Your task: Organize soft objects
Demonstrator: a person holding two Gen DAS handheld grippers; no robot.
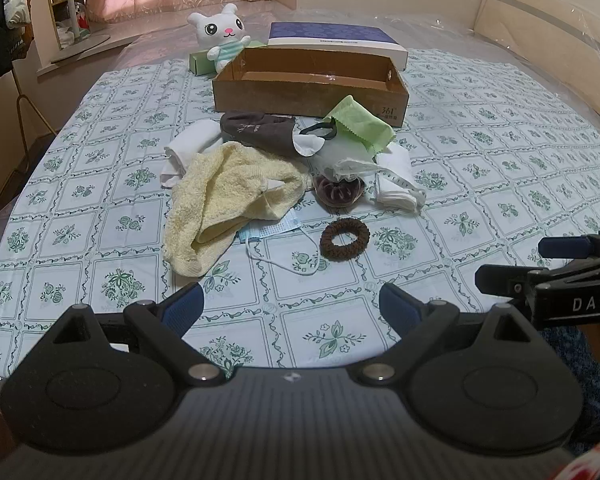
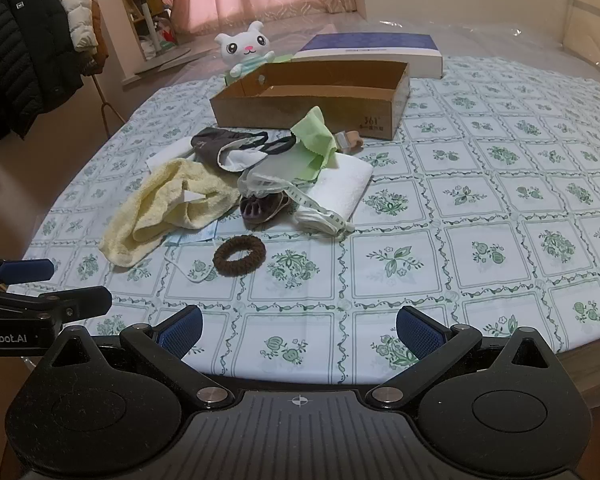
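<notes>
The left gripper (image 1: 290,306) and right gripper (image 2: 298,330) both hover spread wide and empty over the near tablecloth (image 1: 480,184). Beyond them the soft pile, yellow towel (image 1: 220,196) and brown scrunchie (image 1: 344,239) nearest, lies before the far cardboard box (image 1: 308,90).

A yellow towel (image 1: 224,196) partly hides the blue face mask (image 1: 274,230).

Fluffy terry towel (image 1: 220,196), matt cardboard box (image 1: 300,92)
</notes>
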